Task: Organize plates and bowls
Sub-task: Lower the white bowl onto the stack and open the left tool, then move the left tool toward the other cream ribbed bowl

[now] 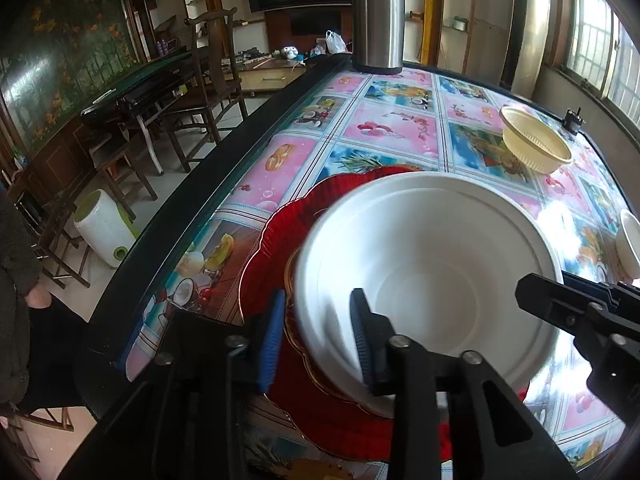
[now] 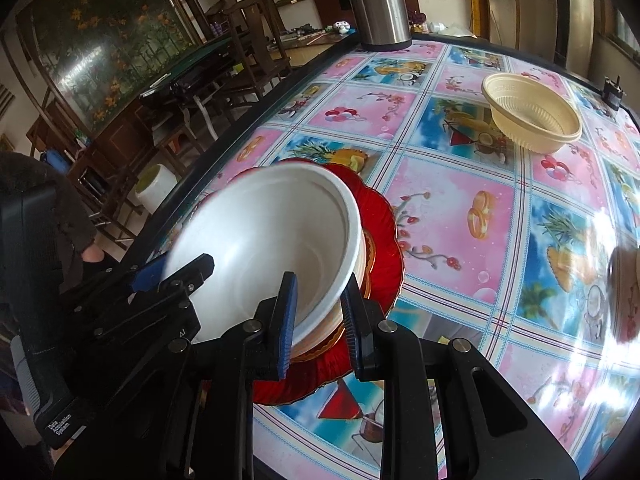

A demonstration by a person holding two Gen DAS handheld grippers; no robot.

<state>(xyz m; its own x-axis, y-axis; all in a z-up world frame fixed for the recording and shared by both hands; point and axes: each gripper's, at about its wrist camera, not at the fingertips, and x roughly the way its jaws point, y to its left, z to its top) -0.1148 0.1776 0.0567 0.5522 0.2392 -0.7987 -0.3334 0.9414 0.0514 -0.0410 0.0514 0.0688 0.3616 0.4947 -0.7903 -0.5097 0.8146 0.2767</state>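
Your surface [image 2: 460,216], under a glossy picture cloth, carries the whole job, and its near-left edge lies close to the stack you are building. A steel flask [image 1: 378,20] stands at the far end, well apart from the work.

The red plate [image 2: 384,240] lies flat near that edge. On it sits a gold-rimmed dish [image 2: 370,254], mostly hidden, and on that the white bowl [image 1: 432,264], the task's thing, nested but visibly tilted in the right wrist view. A beige bowl [image 2: 532,116] waits well apart toward the far right, and another pale bowl [image 1: 628,248] sits at the right margin; the right view blurs it, so its kind is uncertain.

Your left gripper [image 1: 318,338] straddles the white bowl's near rim with its jaws apart: a gap shows on the outer side, so it is not clamped. Your right gripper [image 2: 320,320] is closed on the rim at the other side, one pad inside and one outside.

Risks from here:
- With one side released and the other pinched, lifting or twisting the right gripper would tip the bowl off the dish.
- Dragging either gripper away sideways could slide the plate on the slick cloth toward the edge.
- Letting go while the bowl sits tilted may leave it rocking rather than seated.
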